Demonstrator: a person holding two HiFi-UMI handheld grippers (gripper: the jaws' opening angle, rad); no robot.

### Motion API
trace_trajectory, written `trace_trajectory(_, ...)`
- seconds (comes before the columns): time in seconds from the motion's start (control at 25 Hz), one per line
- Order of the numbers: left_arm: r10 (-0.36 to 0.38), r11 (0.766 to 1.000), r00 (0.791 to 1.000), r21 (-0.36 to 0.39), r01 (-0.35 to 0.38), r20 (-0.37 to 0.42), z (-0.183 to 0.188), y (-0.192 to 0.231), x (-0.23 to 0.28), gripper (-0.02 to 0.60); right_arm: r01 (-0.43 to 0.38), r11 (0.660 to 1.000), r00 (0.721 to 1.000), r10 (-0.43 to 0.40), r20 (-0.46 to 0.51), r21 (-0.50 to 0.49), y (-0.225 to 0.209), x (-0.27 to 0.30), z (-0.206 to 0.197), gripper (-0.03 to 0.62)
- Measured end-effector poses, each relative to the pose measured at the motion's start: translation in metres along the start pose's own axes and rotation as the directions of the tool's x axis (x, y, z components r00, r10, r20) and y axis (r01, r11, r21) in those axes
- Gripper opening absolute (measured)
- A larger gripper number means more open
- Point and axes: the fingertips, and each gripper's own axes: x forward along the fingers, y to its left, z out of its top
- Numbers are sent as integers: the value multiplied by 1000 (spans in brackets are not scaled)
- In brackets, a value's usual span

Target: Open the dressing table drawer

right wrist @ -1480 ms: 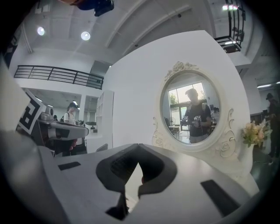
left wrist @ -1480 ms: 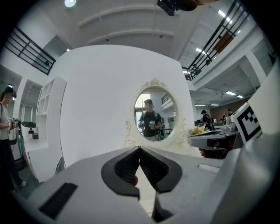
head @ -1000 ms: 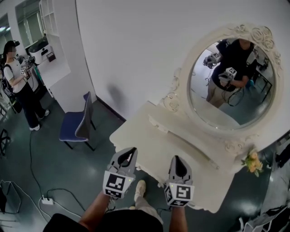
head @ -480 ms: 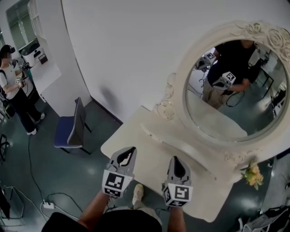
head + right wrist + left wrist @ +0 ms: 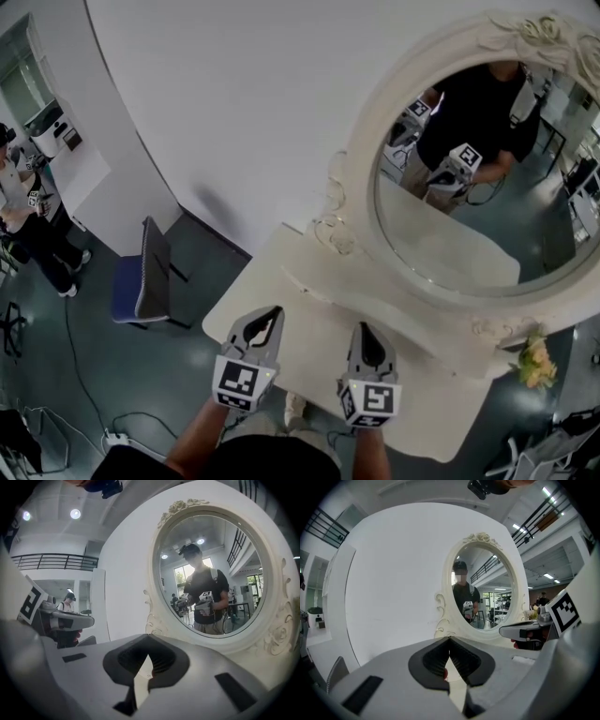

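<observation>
Drawer: belongs to the dressing table [image 5: 314, 339]; its front lies under the near edge of the top, and no view shows it.
Dressing table: cream-white, standing against the white wall [image 5: 234, 94], directly ahead of both grippers; the bare top fills the centre of the head view.
Left gripper [image 5: 271, 310]: held above the near left part of the table top, pointing toward the mirror; in the left gripper view the jaws [image 5: 449, 639] are clenched tip to tip, with nothing between them.
Right gripper [image 5: 364, 328]: beside the left one, apart from it, over the near edge of the top; in the right gripper view its jaws [image 5: 149, 637] meet at the tips and grasp nothing.
Mirror [image 5: 469, 187]: oval, in a carved cream frame, upright at the back of the table; it reflects the person holding both grippers.
Flowers [image 5: 536, 361]: a small pale bunch at the table's right end, below the mirror frame.
Chair [image 5: 141, 281]: blue seat, on the dark floor [image 5: 75, 375] to the left of the table.
Second person [image 5: 19, 216]: at the far left edge, well apart from the table.
</observation>
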Motion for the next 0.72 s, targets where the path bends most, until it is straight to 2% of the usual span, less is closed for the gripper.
trace_trajectory(0.32,-36,999,999,9,36,-19,-9,5,31,3,21,1000,999,-20,-37,22,-7,19,-16,-3)
trace_trajectory(0.72,-142,990,984,-4,142,-106,-52,17,81,3,125,990,989,-120,-83,59,-17,41,-50,-3)
